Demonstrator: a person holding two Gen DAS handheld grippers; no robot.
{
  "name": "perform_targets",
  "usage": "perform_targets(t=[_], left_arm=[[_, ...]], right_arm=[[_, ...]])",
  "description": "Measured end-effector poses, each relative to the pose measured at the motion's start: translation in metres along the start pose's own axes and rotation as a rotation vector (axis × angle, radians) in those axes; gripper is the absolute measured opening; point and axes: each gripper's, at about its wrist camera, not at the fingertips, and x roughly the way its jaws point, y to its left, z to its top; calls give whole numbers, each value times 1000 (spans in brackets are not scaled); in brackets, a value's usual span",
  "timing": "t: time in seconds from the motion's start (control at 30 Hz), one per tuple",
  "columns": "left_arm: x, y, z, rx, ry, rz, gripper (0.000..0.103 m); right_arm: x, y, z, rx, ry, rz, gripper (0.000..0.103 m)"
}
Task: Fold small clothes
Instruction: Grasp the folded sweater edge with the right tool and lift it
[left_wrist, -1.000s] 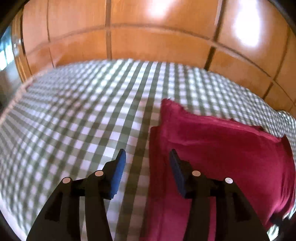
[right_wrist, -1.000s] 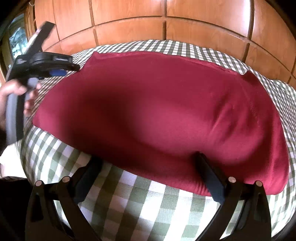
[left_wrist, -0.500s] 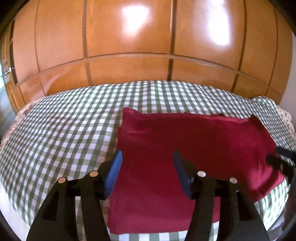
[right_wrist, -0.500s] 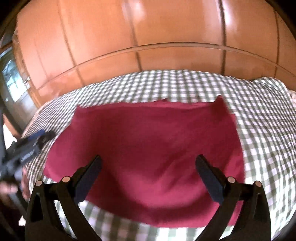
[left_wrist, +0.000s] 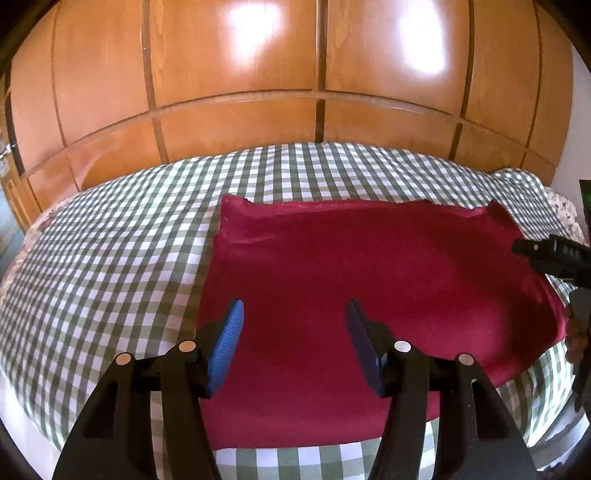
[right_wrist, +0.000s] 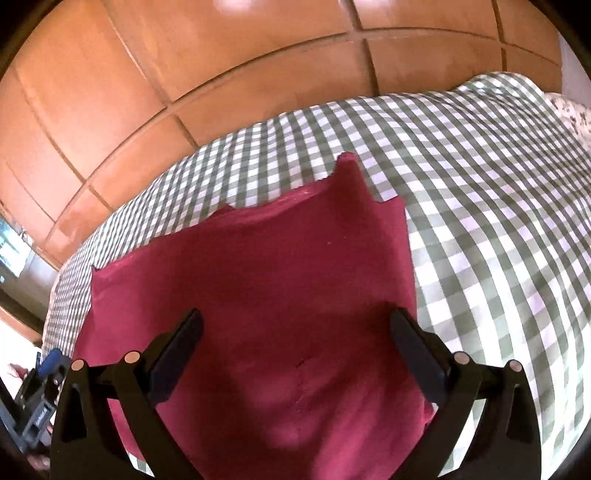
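A dark red garment (left_wrist: 369, 295) lies flat on the green-and-white checked bed cover (left_wrist: 110, 258); it also shows in the right wrist view (right_wrist: 277, 295). My left gripper (left_wrist: 293, 343) is open and empty, raised above the garment's near left part. My right gripper (right_wrist: 295, 354) is open and empty above the garment's near right part. The right gripper's body shows at the right edge of the left wrist view (left_wrist: 554, 254). The left gripper shows at the lower left of the right wrist view (right_wrist: 40, 398).
A wooden panelled wardrobe (left_wrist: 295, 92) stands behind the bed. A floral pillow or sheet (right_wrist: 569, 110) lies at the bed's far right end. The checked cover (right_wrist: 498, 221) stretches on right of the garment.
Both grippers have pulled back and risen away from the garment, staying open. The right view has swung to the right. The garment lies flat and still.
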Motion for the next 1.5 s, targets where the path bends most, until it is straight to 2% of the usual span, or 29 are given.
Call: perform_targets(t=[0.1,0.23,0.3,0.37,0.47,0.6,0.63,0.7,0.73,0.77,0.83,0.87,0.93,1.0,1.1,1.13,1.17,1.2,1.23,1.37,1.47,1.5], left_arm=[[3,-1,-2,-3,13,2,57],[9,2,-5,-5,34,6,57],[10,4,-6,-12,38,9,57],[11,7,-6,-23,38,7,57],[13,10,-6,-36,43,7,57],[16,14,-7,-44,49,13,57],[16,14,-7,-43,51,14,57],[18,17,-7,-45,54,20,57],[20,18,-7,-50,60,23,57],[21,20,-7,-54,64,25,57],[26,23,-8,-59,75,32,57],[29,23,-9,-57,84,39,57],[37,27,-12,-67,110,55,65],[43,34,-15,-103,132,40,70],[44,43,-17,-165,148,13,71],[43,45,-18,-180,147,10,71],[41,46,-18,-181,141,15,71],[38,46,-18,-179,130,24,71],[36,46,-18,-176,118,30,71],[22,46,-15,-168,68,39,71],[17,43,-12,-156,54,30,71],[16,42,-11,-152,52,26,71]], right_arm=[[4,-3,-2,13,5,-2,100],[5,6,-4,-37,-8,-43,100],[-2,11,-3,-50,-38,-48,95],[-8,7,3,-33,-64,-44,82],[-13,-3,14,5,-101,-76,81],[-2,-14,31,36,-98,-130,77],[2,-14,33,33,-92,-135,71],[15,-15,39,18,-52,-153,50],[21,-17,40,18,-30,-159,25],[24,-18,42,23,-27,-166,14],[28,-22,45,25,-34,-194,9],[33,-26,47,33,-21,-207,9],[44,-37,47,74,10,-200,8],[43,-39,48,78,11,-189,8],[36,-40,46,73,7,-179,15],[31,-42,44,81,5,-177,23],[28,-42,43,88,3,-186,50],[23,-44,40,96,-3,-187,66],[15,-47,34,102,-18,-163,75],[0,-50,10,99,12,-93,74],[-7,-53,-18,127,65,21,74],[-8,-52,-24,127,72,34,75]])
